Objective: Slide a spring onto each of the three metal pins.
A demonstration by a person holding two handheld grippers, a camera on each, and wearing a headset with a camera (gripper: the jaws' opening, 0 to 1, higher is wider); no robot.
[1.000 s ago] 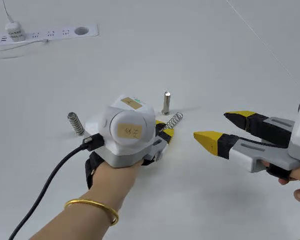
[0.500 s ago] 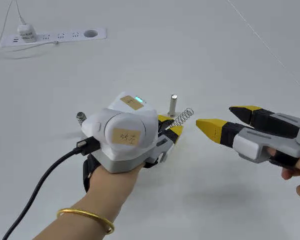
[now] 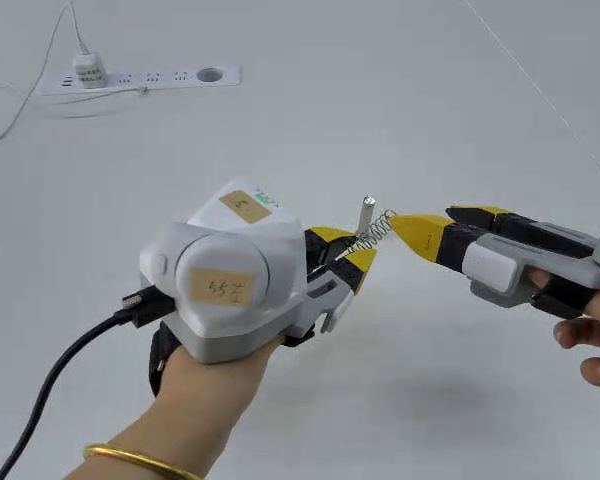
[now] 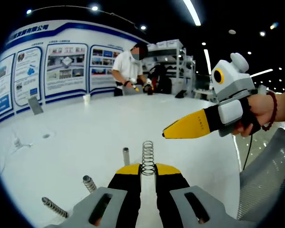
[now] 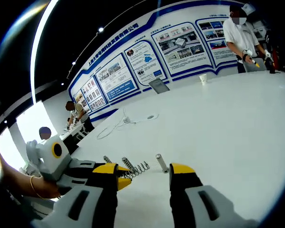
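My left gripper (image 3: pixel 354 251) is shut on the lower end of a steel spring (image 3: pixel 377 229), which slants up toward a bare metal pin (image 3: pixel 367 213) standing on the white table. In the left gripper view the spring (image 4: pixel 147 156) rises straight from the shut jaws (image 4: pixel 147 168), and the bare pin (image 4: pixel 126 156) stands just left of it. Two more springs stand further left (image 4: pixel 89 183) (image 4: pixel 53 207). My right gripper (image 3: pixel 423 216) is open, with one yellow fingertip (image 3: pixel 412 228) right beside the spring's free end. From the right gripper view (image 5: pixel 151 175) spring (image 5: pixel 138 168) and pin (image 5: pixel 160 162) lie between its jaws.
A white power strip (image 3: pixel 140 77) with a plugged-in cable lies at the table's far left. A black cable (image 3: pixel 65 362) trails from the left gripper. People stand at the far side of the white table (image 4: pixel 99 118) in front of wall posters.
The left gripper has carried the spring up beside the bare pin. The right gripper has moved left until its near tip is at the spring's end. The spring-covered pin at left is now hidden.
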